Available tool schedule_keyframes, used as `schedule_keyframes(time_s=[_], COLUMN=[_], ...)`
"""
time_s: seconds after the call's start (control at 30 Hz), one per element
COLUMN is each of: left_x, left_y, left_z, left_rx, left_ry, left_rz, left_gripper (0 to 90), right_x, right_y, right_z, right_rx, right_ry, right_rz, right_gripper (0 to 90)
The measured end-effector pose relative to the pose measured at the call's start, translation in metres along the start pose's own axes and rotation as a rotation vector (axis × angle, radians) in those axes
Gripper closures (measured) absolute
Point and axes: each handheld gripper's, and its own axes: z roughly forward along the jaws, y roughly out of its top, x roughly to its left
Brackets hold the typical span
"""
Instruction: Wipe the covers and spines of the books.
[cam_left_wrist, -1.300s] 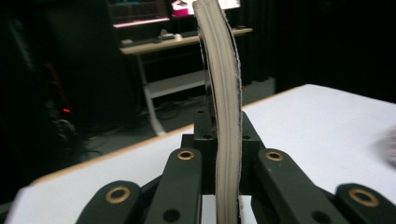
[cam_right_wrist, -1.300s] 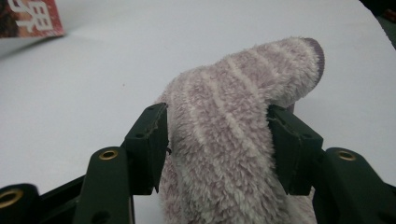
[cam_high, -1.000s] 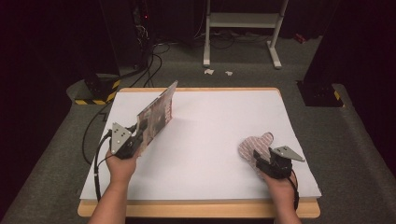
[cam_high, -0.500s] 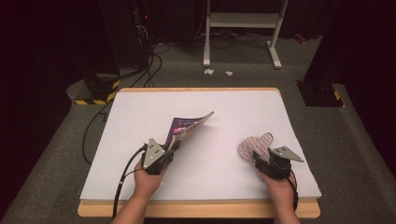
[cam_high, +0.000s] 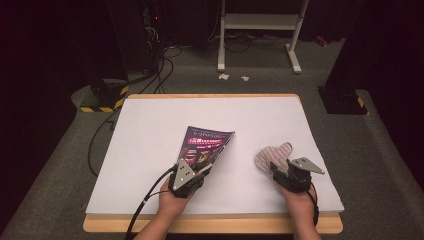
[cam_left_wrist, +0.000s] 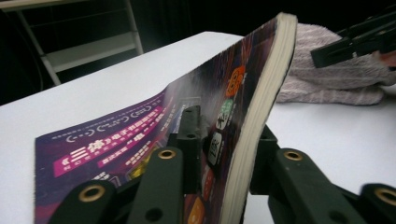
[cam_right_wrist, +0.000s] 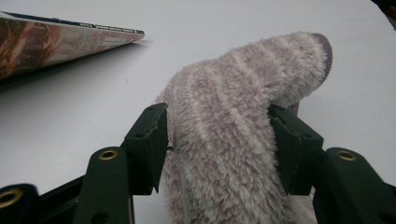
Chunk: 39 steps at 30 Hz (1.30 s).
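Note:
A thick book with a purple cover (cam_high: 205, 145) slants up off the white table sheet (cam_high: 150, 125) near the front centre. My left gripper (cam_high: 199, 169) is shut on its near edge. In the left gripper view the jaws clamp the book (cam_left_wrist: 140, 126) on cover and page block, my left gripper (cam_left_wrist: 229, 135) pointing toward the sock. A pinkish striped fuzzy sock (cam_high: 272, 155) lies at the front right, and my right gripper (cam_high: 279, 172) is shut on its near end. The right gripper view has the sock (cam_right_wrist: 243, 102) bulging up between the jaws of my right gripper (cam_right_wrist: 217, 126).
The book's far corner (cam_right_wrist: 60, 39) hangs left of the sock, a short gap apart. A wooden board edge (cam_high: 210, 225) runs along the front. Behind the table are a white metal stand (cam_high: 260, 30), floor cables (cam_high: 150, 70) and a yellow-black striped block (cam_high: 102, 100).
My left gripper carried the book from the table's left side to the front centre, and the book tipped from nearly upright to a low slant. The right gripper and sock stayed put.

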Motion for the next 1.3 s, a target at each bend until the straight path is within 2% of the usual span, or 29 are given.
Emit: schedule_keyframes(time_s=[0.1,0.23,0.37,0.53,0.6,0.7,0.77,0.83,1.07,1.3], left_x=[-0.006,-0.013,-0.021,-0.026,-0.029,-0.033,-0.034,-0.031,-0.001,0.035], left_y=[0.001,0.002,0.002,0.003,0.002,0.002,0.003,0.004,-0.003,-0.014], left_z=[0.001,0.004,0.007,0.011,0.013,0.016,0.015,0.014,0.006,-0.007], left_rx=[-0.004,0.009,0.034,0.039,0.042,0.034,0.014,0.009,0.06,0.152], left_ry=[-0.005,-0.036,-0.042,-0.1,-0.108,-0.143,-0.148,-0.123,-0.056,0.029], left_rz=[0.004,-0.005,0.007,-0.025,-0.02,-0.039,-0.052,-0.046,-0.1,-0.151], left_gripper=[67.5,63.0,60.9,54.6,51.8,47.6,47.1,47.0,45.2,45.7], right_x=[-0.001,-0.001,0.0,0.0,0.0,0.001,0.001,0.001,0.004,0.005], right_y=[0.0,0.0,0.0,0.0,0.0,0.0,0.0,0.0,0.001,0.009], right_z=[0.0,-0.001,-0.001,-0.001,-0.001,-0.001,-0.001,0.0,-0.002,-0.008], right_rx=[0.0,0.0,0.0,0.002,0.002,0.003,0.004,0.005,0.0,-0.016], right_ry=[0.002,0.003,0.002,0.003,0.003,0.004,0.002,0.0,-0.006,0.019], right_rz=[0.004,0.005,0.002,-0.001,0.0,-0.001,-0.006,-0.009,-0.03,-0.039], right_gripper=[42.8,42.8,42.7,42.6,42.5,42.5,42.4,42.1,41.9,41.6])
